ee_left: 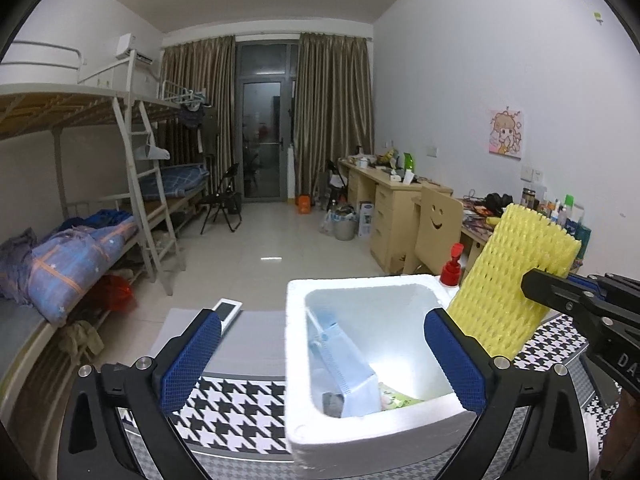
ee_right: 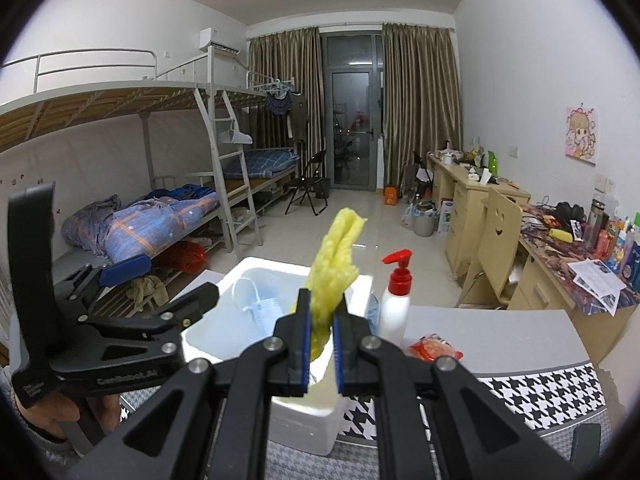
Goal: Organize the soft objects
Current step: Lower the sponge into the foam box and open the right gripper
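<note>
A white foam box [ee_left: 296, 360] stands on the houndstooth table cover. Inside it lie a blue face mask [ee_left: 348, 364] and a green-and-white packet [ee_left: 396, 394]. My left gripper [ee_left: 320, 324] is open, its blue pads [ee_left: 192, 360] spread wide over the box with nothing between them. My right gripper [ee_right: 322, 308] is shut on a yellow foam net sleeve [ee_right: 336, 256], held upright above the box's near right rim [ee_right: 304, 404]. In the left wrist view the sleeve [ee_left: 512, 280] stands just right of the box, clamped by the right gripper [ee_left: 560, 296].
A white pump bottle with a red top [ee_right: 396, 304] stands right of the box, with a red snack packet [ee_right: 434, 350] beside it. A white remote-like device [ee_left: 228, 312] lies at the table's far left. Beyond are bunk beds, a chair and cluttered desks.
</note>
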`<state>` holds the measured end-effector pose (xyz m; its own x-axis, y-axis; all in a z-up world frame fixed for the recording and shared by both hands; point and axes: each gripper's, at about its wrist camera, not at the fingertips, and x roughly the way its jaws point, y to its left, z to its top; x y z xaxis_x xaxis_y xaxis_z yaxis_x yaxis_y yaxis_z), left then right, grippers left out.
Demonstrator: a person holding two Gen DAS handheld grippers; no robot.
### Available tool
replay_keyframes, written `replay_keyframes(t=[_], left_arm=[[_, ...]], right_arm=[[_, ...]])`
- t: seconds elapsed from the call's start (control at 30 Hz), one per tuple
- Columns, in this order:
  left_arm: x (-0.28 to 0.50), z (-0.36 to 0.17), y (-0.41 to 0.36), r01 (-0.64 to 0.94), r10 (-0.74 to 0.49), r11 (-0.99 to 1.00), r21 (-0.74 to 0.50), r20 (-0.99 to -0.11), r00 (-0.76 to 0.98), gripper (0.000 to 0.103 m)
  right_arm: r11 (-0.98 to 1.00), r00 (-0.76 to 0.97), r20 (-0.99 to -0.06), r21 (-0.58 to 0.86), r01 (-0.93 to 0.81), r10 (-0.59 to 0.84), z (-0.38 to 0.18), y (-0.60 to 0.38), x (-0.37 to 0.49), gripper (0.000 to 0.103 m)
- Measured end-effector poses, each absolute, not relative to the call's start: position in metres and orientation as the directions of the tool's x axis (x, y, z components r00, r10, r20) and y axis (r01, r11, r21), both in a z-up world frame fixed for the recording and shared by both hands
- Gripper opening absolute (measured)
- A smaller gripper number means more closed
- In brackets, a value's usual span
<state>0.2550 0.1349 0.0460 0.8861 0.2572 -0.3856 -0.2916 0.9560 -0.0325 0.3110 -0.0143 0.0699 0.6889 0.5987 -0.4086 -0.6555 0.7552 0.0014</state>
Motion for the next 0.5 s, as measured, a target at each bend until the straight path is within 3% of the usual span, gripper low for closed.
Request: replay_keyframes(t=[0.5], left_arm=[[0.231,0.043,0.158,-0.355,0.319,0.934,-0.031,-0.371,0.872,0.102]], right_arm=[[0.758,0.67,-0.462,0.008,-0.652,0.581,0.058,0.016,0.331,0.012]])
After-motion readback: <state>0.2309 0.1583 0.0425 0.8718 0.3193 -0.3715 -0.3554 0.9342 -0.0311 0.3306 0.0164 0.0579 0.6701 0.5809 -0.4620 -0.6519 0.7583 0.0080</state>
